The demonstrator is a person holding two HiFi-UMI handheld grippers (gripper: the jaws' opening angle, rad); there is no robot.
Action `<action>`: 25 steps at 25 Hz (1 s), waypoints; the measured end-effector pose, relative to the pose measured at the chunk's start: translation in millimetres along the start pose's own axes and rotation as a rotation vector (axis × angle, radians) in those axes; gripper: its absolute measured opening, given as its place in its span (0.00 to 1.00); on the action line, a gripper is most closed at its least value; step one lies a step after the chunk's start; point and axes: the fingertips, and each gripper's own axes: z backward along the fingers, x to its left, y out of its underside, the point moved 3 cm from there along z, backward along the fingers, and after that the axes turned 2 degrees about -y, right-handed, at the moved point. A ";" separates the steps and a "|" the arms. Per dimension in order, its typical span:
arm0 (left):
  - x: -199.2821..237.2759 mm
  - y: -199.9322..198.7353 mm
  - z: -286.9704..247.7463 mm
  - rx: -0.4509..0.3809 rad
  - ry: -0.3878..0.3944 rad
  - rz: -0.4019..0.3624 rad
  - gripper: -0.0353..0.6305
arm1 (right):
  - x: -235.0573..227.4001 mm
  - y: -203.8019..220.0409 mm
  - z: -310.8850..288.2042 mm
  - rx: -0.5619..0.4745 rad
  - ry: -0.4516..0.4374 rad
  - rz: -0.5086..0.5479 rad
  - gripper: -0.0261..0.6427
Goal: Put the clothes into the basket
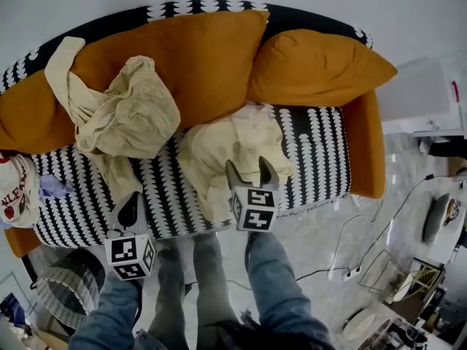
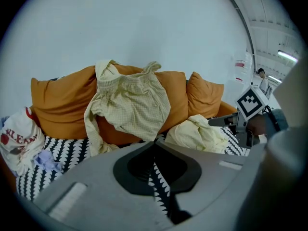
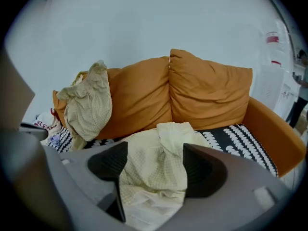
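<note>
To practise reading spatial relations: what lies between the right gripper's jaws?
A pale yellow garment, lying on the patterned sofa seat; the right gripper view shows it.

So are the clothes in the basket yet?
Not yet. The draped yellow garment, crumpled yellow garment and white printed top all lie on the sofa. The right tool is open over the crumpled one; the left tool is shut, empty. Everything must go to the basket.

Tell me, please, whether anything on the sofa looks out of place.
Yes. The draped garment, pale yellow, hangs crookedly over the orange back cushion; the crumpled garment, pale yellow, lies in a heap on the sofa seat; a white printed garment is bunched at the seat's left end. Nothing looks damaged or spilled.
</note>
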 end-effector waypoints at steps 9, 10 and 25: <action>16.5 20.1 1.6 0.035 -0.042 0.019 0.07 | 12.3 14.0 -58.7 0.145 0.147 0.202 0.62; 18.2 22.5 1.1 0.039 -0.046 0.022 0.07 | 13.0 16.1 -63.5 0.148 0.162 0.225 0.63; 19.8 41.7 -19.8 0.079 -0.089 0.055 0.07 | -13.6 41.8 -128.4 0.279 0.056 0.251 0.65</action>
